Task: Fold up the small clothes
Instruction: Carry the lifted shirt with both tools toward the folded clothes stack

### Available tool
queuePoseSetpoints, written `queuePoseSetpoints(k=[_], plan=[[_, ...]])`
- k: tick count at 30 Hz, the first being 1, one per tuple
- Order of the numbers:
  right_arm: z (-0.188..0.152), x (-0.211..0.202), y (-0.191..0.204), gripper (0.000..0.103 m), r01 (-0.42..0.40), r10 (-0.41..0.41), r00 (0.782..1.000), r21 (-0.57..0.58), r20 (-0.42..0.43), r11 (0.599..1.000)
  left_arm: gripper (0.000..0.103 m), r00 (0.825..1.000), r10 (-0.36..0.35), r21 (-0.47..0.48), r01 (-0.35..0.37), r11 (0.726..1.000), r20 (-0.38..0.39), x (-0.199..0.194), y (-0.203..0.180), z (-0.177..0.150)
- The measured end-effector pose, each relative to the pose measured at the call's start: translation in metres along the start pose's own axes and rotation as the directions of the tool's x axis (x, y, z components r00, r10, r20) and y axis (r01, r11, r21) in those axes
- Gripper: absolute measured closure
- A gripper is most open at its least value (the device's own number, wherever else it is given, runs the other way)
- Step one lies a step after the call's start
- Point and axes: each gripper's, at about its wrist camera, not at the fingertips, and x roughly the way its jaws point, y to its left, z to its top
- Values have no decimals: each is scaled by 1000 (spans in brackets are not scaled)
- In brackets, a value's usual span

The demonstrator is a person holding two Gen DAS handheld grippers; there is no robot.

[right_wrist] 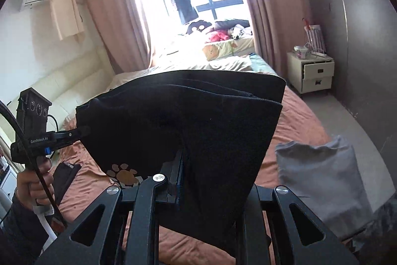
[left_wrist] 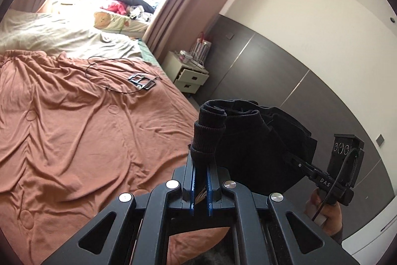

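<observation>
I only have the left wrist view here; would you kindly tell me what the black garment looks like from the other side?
Observer: The right wrist view shows the black garment spread wide, with an orange paw print near its lower edge.
Operator: Is the right gripper gripping it?
Observer: Yes, the right gripper is shut on the cloth, which drapes over its fingers.
Operator: Anything else on the bed?
Observer: A folded grey garment lies on the orange bedspread, to the right of the black one.
</observation>
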Motion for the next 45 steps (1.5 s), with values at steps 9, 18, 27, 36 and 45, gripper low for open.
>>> queuePoseSetpoints(k=[9,18,27,36,45], plan=[[-5,-90,-50,89,121,-120,990,-8,79,993,97,993,-106,71,109,991,-50,62,-96,6],[-29,-150,-58,89,249,-253,960,44,124,967,97,969,-205,122,222,967,-135,132,-188,-9],[-48,-155,-42,89,319,-329,936,93,123,943,97,952,-236,144,266,953,-196,177,-229,-25],[-45,-121,-50,89,322,-333,940,136,70,937,97,953,-202,102,229,968,-226,225,-208,-17],[-44,-62,-40,89,349,-352,936,180,-14,920,97,952,-148,93,179,979,-266,290,-168,4]])
